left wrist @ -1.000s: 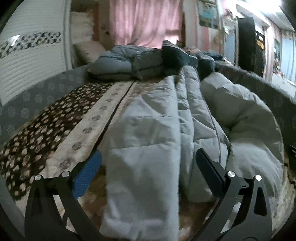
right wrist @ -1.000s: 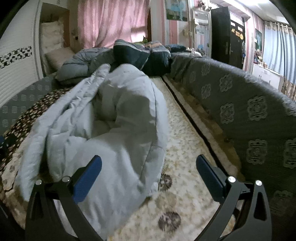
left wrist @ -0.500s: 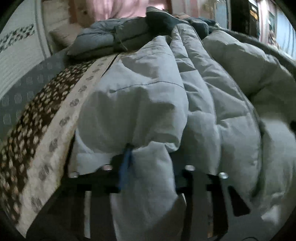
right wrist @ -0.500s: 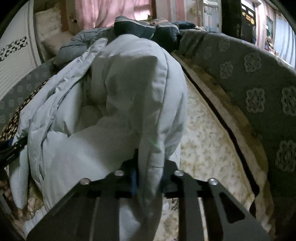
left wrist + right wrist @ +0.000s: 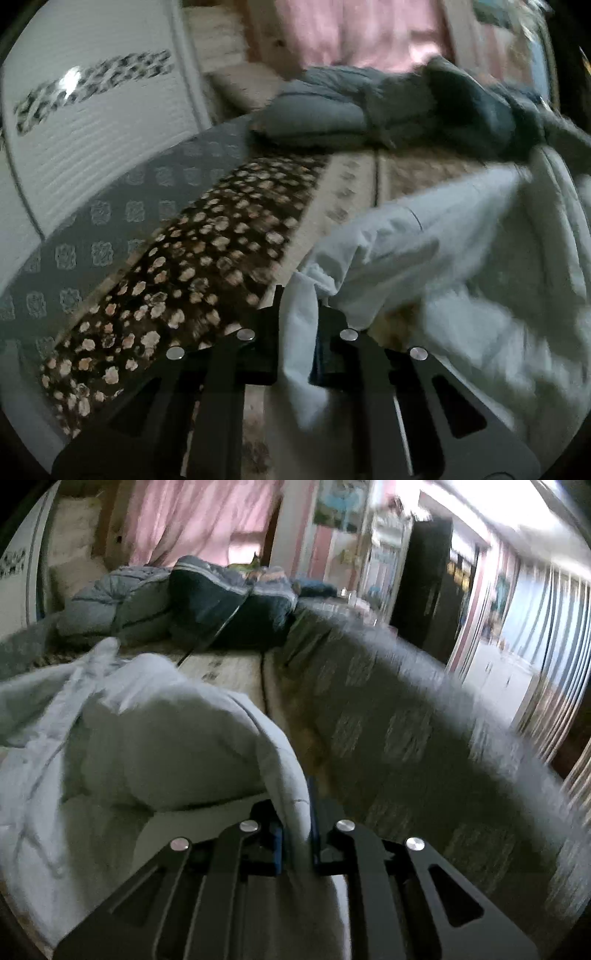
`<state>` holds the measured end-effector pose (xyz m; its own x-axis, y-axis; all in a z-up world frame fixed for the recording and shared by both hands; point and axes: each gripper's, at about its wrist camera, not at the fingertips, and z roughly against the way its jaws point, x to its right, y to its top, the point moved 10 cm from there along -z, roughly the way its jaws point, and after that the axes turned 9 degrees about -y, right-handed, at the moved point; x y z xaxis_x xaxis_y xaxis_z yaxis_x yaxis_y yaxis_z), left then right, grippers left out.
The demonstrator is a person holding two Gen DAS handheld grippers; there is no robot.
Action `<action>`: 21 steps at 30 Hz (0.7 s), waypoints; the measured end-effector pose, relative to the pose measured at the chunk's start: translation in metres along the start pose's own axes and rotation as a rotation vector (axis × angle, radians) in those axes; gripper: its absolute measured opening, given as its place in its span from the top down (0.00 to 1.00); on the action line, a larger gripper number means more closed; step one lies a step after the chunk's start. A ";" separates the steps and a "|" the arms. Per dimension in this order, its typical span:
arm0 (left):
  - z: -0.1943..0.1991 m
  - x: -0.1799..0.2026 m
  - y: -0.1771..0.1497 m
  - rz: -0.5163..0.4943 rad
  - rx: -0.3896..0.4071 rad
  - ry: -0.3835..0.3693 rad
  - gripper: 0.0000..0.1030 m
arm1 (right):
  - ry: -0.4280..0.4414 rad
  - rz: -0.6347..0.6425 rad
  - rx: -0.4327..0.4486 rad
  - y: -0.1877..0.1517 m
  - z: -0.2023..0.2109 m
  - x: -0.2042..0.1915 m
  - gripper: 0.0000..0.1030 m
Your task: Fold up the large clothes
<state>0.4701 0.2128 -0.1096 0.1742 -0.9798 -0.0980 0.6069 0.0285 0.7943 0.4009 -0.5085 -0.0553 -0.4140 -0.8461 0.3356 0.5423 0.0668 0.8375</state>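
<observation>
Pale grey padded jacket (image 5: 461, 251) lies on the bed (image 5: 207, 258) between both hands — left gripper (image 5: 297, 332) and right gripper (image 5: 295, 830) each pinch a near corner, its length running away from them.

My L wrist cam sits low behind the left gripper (image 5: 297, 332), facing up the bed's L side. R cam sits behind the right gripper (image 5: 295, 830), facing the R side. Both close on, sharing the pale padded coat (image 5: 461, 258) (image 5: 166, 738) and far pillows (image 5: 332, 114) (image 5: 122, 602).
</observation>
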 end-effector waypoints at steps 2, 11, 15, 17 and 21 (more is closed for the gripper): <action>0.000 -0.024 0.032 0.052 0.043 0.031 0.89 | -0.056 0.029 0.016 0.019 -0.012 0.002 0.90; -0.012 -0.039 0.060 -0.029 0.102 0.146 0.37 | -0.177 -0.011 -0.022 0.021 -0.037 -0.006 0.20; 0.021 0.006 0.025 -0.164 0.177 0.129 0.03 | -0.085 -0.078 0.046 0.005 0.018 -0.018 0.11; 0.028 0.032 -0.001 -0.200 0.174 0.076 0.03 | 0.022 -0.096 0.014 -0.015 0.032 -0.036 0.10; 0.056 0.087 -0.059 -0.228 0.187 -0.066 0.03 | 0.116 -0.092 -0.067 -0.075 0.057 -0.059 0.10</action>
<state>0.4063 0.1149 -0.1314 -0.0042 -0.9677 -0.2521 0.4698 -0.2245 0.8538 0.3433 -0.4334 -0.1132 -0.3789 -0.9029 0.2032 0.5548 -0.0459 0.8307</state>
